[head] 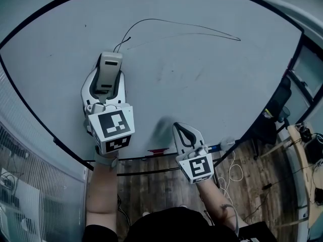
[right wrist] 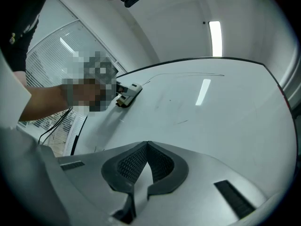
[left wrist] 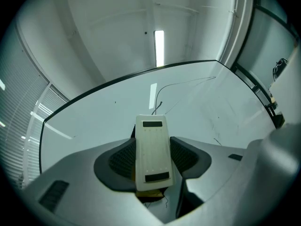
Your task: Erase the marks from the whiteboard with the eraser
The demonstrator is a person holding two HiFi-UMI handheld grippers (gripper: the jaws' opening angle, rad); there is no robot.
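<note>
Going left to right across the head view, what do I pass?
Left tongs shut on the eraser → right tongs, shut and empty → white cable → wooden table. The drawn line spans most of that width, so I leave it out.

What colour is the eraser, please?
The eraser is cream white with two dark patches; clearest in the left gripper view.
</note>
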